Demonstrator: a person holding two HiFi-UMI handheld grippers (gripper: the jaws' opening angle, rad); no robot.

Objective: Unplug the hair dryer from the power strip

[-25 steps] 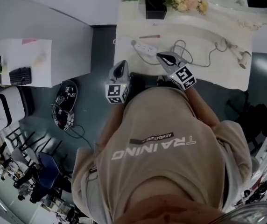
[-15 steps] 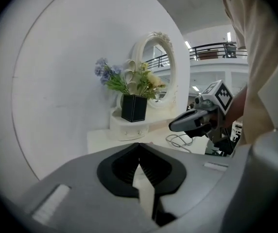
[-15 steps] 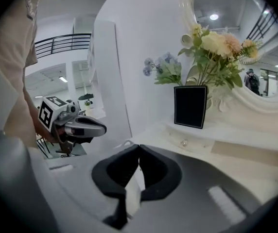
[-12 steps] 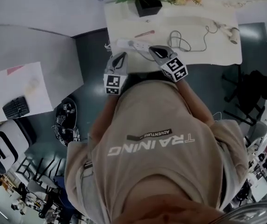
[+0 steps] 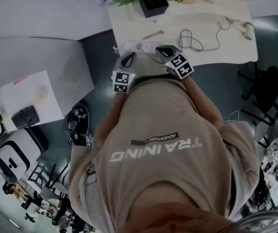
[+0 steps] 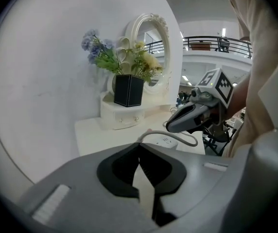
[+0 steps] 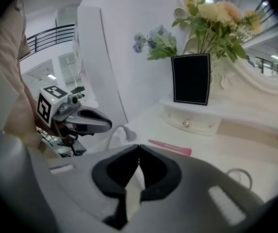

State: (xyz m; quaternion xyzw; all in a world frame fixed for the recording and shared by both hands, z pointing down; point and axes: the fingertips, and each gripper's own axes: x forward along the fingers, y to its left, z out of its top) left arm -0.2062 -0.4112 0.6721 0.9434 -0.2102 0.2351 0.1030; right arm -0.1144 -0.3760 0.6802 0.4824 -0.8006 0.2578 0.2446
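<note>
White table: both grippers are held side by side at its near edge, tilted downward, with tips toward the power strip. Left gripper: jaws pressed together, nothing between. Right gripper: same, empty. Hair dryer lies at the table's far right end, well apart from both, and shows in the head view only. Each gripper view shows the other gripper and an ornate mirror frame.
</note>
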